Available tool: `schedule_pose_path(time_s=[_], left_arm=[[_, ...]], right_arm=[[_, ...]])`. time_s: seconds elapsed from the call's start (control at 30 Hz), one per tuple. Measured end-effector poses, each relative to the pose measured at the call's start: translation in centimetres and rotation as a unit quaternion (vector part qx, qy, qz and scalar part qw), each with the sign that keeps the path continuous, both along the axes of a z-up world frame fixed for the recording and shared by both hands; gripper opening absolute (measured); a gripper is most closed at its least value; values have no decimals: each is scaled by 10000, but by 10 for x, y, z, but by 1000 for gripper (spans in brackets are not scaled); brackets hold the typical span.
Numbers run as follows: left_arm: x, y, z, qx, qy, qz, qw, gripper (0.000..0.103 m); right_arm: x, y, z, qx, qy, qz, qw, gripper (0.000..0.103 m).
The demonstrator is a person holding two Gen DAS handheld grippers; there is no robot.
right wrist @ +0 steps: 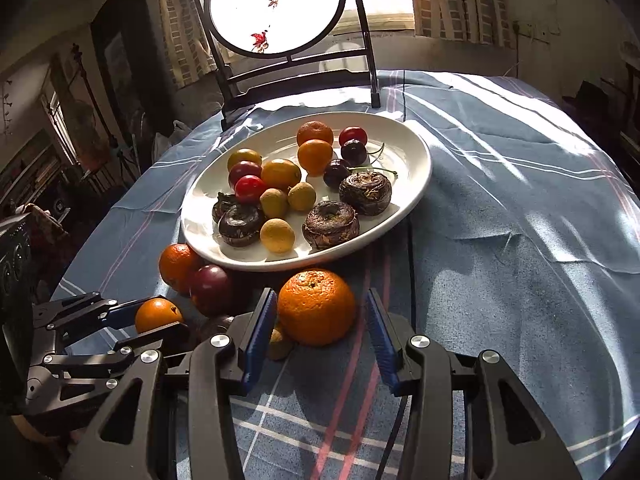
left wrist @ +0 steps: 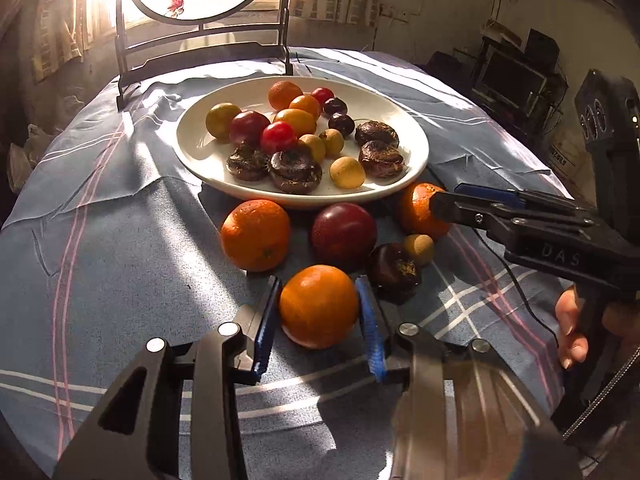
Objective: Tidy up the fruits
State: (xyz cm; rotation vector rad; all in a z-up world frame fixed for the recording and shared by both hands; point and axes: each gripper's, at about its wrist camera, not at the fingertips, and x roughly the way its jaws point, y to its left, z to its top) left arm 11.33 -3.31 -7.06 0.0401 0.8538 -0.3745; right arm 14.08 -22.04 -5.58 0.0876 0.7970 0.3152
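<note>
In the left wrist view my left gripper (left wrist: 319,308) is shut on a small orange (left wrist: 318,306) that rests on the blue checked cloth, with both blue pads against its sides. The right wrist view shows the same gripper (right wrist: 160,316) and its orange (right wrist: 158,314) at the left. My right gripper (right wrist: 322,312) is open around a bigger orange (right wrist: 316,306); its left pad lies near the peel and its right pad stands off. That gripper (left wrist: 444,196) and orange (left wrist: 416,208) lie by the white plate (left wrist: 400,128).
The plate (right wrist: 416,176) holds several small fruits and dark water chestnuts. Loose on the cloth lie another orange (left wrist: 255,235), a dark plum (left wrist: 344,232), a water chestnut (left wrist: 394,270) and a longan (left wrist: 418,248). A round screen on a stand (right wrist: 276,4) rises behind the plate.
</note>
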Motion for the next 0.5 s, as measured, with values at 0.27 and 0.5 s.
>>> schedule_pose_path(time_s=[0.27,0.5], left_arm=[[2,11,2,-246,-23,233,9994,37],[2,13,3,-304,-48,235,9992,37]], right_arm=[[14,20,-2,-469,148,64,9988,46],[14,15,-7,-318,263,-8,9991,44]])
